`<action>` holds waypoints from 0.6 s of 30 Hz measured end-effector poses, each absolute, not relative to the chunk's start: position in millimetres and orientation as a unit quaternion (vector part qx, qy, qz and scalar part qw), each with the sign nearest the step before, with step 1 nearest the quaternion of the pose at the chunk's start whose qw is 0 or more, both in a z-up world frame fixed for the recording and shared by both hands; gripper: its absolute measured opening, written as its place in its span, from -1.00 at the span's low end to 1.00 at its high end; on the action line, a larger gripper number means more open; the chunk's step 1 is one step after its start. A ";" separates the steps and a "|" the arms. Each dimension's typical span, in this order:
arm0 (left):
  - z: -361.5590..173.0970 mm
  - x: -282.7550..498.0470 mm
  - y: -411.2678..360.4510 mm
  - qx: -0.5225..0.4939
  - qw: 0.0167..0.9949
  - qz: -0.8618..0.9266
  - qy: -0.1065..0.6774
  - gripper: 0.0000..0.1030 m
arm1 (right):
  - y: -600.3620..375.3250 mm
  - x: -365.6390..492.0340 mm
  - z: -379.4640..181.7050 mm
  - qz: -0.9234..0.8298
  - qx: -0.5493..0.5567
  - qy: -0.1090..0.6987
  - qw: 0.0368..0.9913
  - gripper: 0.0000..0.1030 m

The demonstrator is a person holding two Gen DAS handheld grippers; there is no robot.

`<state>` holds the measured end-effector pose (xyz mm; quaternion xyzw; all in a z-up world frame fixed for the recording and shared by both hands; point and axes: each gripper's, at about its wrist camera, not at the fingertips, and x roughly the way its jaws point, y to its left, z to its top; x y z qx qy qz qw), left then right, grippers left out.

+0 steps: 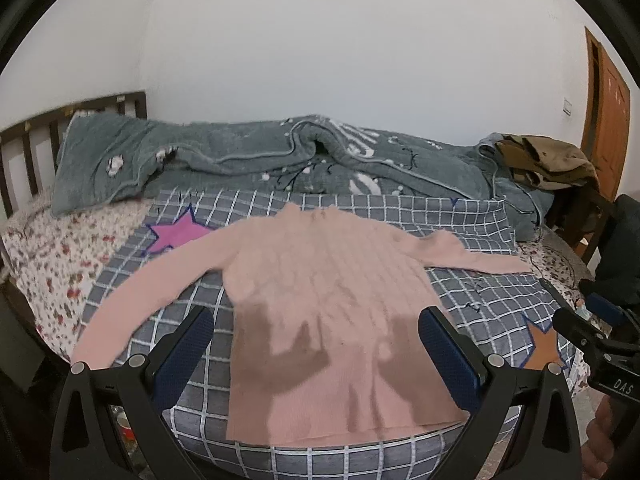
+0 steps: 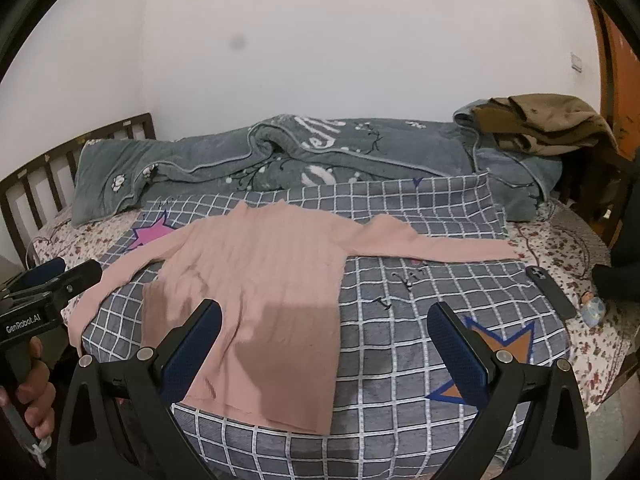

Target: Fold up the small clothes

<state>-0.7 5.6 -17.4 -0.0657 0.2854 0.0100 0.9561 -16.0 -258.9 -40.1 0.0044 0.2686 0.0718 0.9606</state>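
Observation:
A small pink ribbed sweater (image 1: 320,288) lies flat on a grey checked blanket (image 1: 472,296), collar away from me, both sleeves spread out to the sides. It also shows in the right wrist view (image 2: 260,280). My left gripper (image 1: 316,352) is open and empty, hovering above the sweater's lower body. My right gripper (image 2: 324,344) is open and empty, above the sweater's right hem edge and the blanket (image 2: 400,320). Each gripper also shows at the edge of the other's view: the right one (image 1: 592,344) and the left one (image 2: 52,284).
A rumpled grey-green quilt (image 1: 248,156) lies along the back by the wall. Brown clothes (image 2: 544,124) are heaped at the back right. A dark phone (image 2: 550,292) and a small toy (image 2: 594,308) lie on the floral sheet (image 2: 592,344) at right. A wooden headboard (image 1: 24,148) stands at left.

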 end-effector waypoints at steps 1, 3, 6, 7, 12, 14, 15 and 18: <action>-24.1 1.2 13.4 -0.074 0.954 0.012 0.291 1.00 | -256.1 -12.7 -43.5 0.074 0.002 0.271 0.960 0.96; -40.9 6.0 23.1 -0.085 0.949 0.021 0.303 1.00 | -250.1 -8.7 -52.0 0.078 -0.001 0.276 0.958 0.96; -72.3 11.9 39.1 -0.093 0.943 0.044 0.317 1.00 | -239.2 2.4 -67.4 0.091 -0.007 0.286 0.954 0.96; -82.3 13.2 47.5 -0.101 0.941 0.051 0.319 1.00 | -234.6 7.1 -73.5 0.093 -0.009 0.290 0.952 0.96; -126.3 16.9 90.1 -0.154 0.928 0.073 0.332 0.98 | -213.4 24.7 -99.7 0.098 -0.037 0.296 0.949 0.96; -138.7 18.1 107.6 -0.171 0.923 0.072 0.337 0.98 | -203.8 28.9 -108.4 0.098 -0.052 0.288 0.951 0.96; -143.8 17.7 116.3 -0.181 0.921 0.073 0.337 0.97 | -198.6 31.1 -112.2 0.100 -0.058 0.284 0.952 0.96; -156.9 16.8 144.9 -0.212 0.910 0.105 0.342 0.87 | -187.4 35.9 -120.5 0.116 -0.062 0.280 0.951 0.96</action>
